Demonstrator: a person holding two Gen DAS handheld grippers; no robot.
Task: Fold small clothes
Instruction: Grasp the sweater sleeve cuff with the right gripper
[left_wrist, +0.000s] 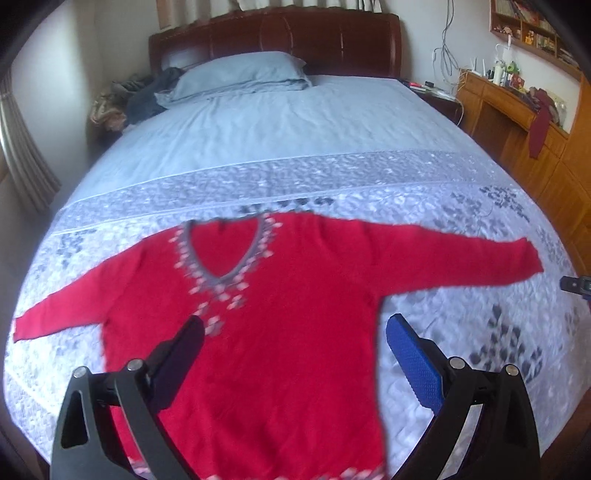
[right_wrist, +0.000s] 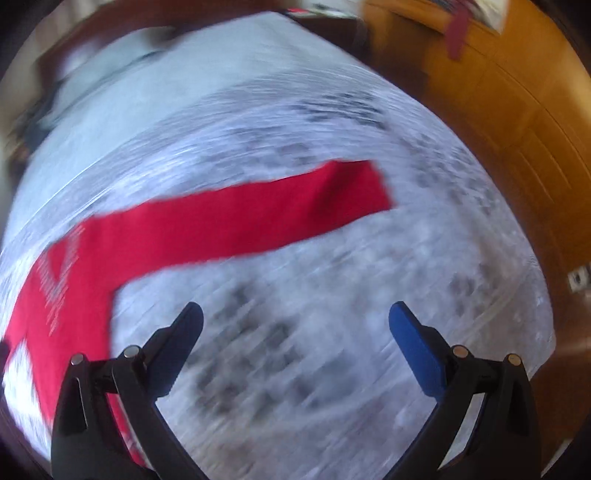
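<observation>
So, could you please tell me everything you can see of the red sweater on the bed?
The red sweater lies front up and unfolded on the patterned quilt, both long sleeves spread outward. It looks knitted, with a grey V-neck collar edged in pale flower-like decoration, and more pale trim at the hem. The right sleeve stretches flat toward the bed's edge. Both the left gripper and the right gripper hover open above it; nothing but the quilt touches it.

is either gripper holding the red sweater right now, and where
Nothing is held. The left gripper and right gripper are both open above the red knit V-neck sweater, which lies spread flat on the patterned bedspread.
</observation>
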